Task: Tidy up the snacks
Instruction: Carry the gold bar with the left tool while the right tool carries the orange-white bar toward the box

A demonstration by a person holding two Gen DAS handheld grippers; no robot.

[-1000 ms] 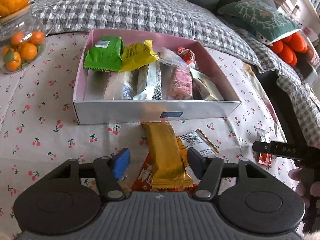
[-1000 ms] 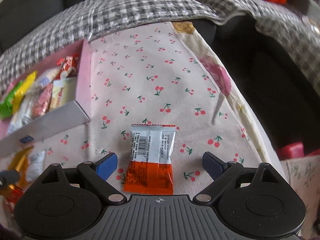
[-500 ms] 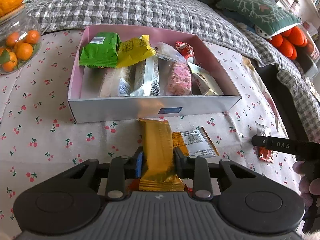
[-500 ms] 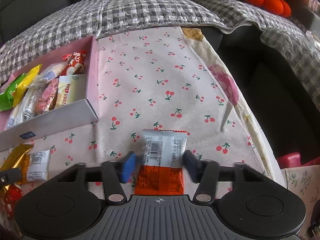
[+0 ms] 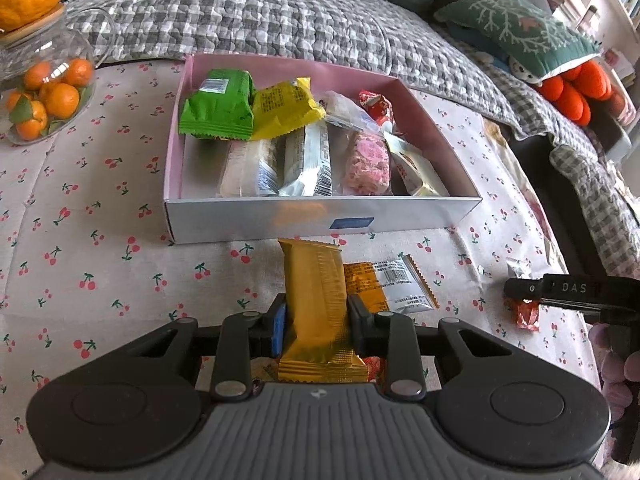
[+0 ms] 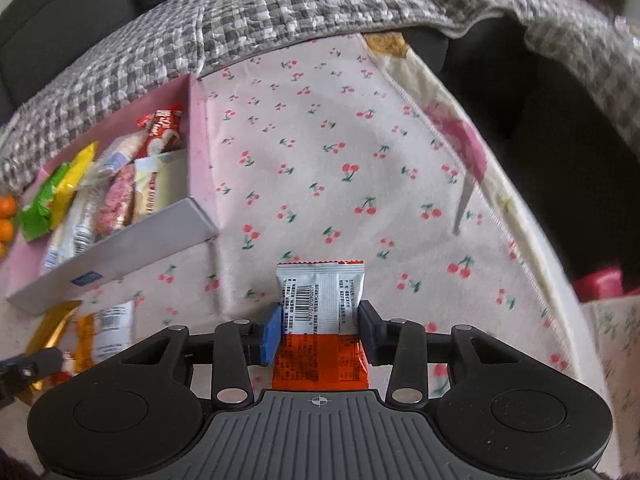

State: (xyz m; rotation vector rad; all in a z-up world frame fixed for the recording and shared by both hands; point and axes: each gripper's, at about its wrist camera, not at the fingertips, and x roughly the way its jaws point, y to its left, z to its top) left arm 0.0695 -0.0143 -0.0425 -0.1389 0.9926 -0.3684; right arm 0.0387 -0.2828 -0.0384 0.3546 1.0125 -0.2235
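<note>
Left tongs: both pads are pressed against the sides of a gold-wrapped bar, which is gripped lengthwise and points toward the snack box; its far end lies just short of the box's near white wall. Right tongs: the jaws are closing, with the pads already in contact with both sides of an orange-and-silver packet, barcode face up, which lies well to the right of the snack box on the cherry-print cloth covering the worktop. Beside the gold-wrapped bar, on its right and nearer the tongs than the box, lies an orange-and-white packet; a red wrapper shows partly beneath the bar, its type not legible. Snack box: pink inside, open-topped, holding a green packet, a yellow packet, silver-wrapped bars, a pink bar and a red-and-white packet. Left of the box stands a glass jar of small oranges. Behind the box a grey checked blanket covers a sofa. In the left wrist view the person's gloved fingers appear at the right edge, far right of the box.
</note>
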